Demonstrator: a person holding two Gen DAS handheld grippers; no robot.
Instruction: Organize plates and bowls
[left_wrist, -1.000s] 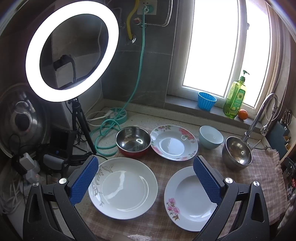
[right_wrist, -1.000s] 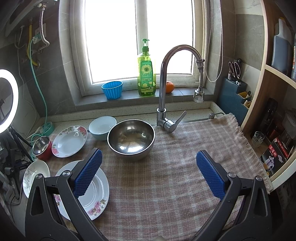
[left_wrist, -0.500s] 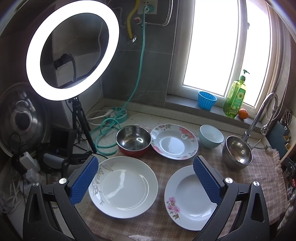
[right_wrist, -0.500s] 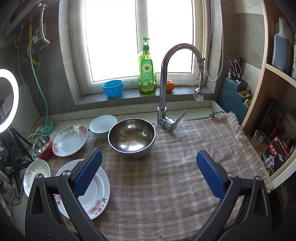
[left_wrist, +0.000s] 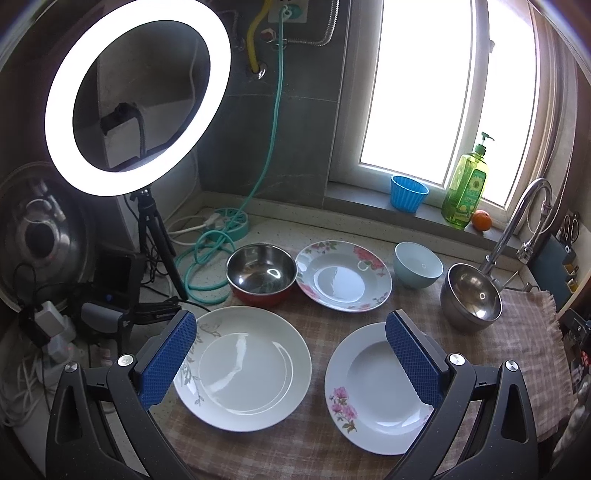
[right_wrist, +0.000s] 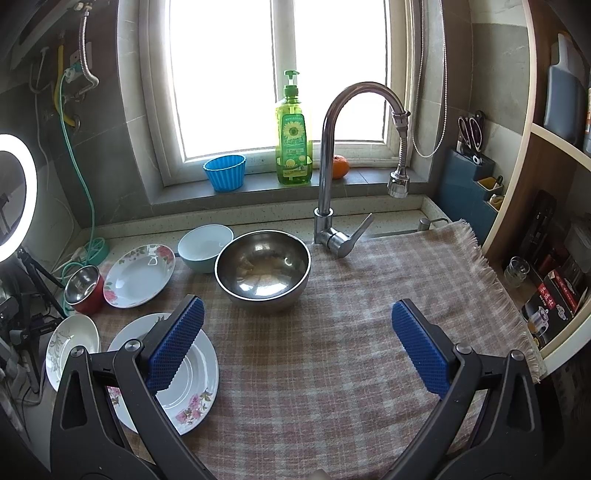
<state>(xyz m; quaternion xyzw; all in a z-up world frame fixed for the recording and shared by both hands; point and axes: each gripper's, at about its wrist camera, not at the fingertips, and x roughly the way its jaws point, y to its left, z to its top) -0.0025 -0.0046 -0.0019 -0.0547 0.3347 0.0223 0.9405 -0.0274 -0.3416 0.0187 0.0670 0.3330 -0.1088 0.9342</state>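
On a checked cloth lie three plates: a white leaf-pattern plate, a deep plate with pink flowers and a floral-rimmed plate behind them. A red-sided steel bowl, a pale blue bowl and a large steel bowl stand at the back. My left gripper hovers open above the two near plates. My right gripper hangs open over bare cloth, its left finger above the pink-flower plate.
A lit ring light on a tripod, cables and a teal hose crowd the left. The tap rises behind the large bowl. A blue cup, soap bottle and orange sit on the sill. Shelves stand right.
Both views have shifted only slightly; the dishes sit a little higher in frame. Nothing was grasped, and both grippers stay open.
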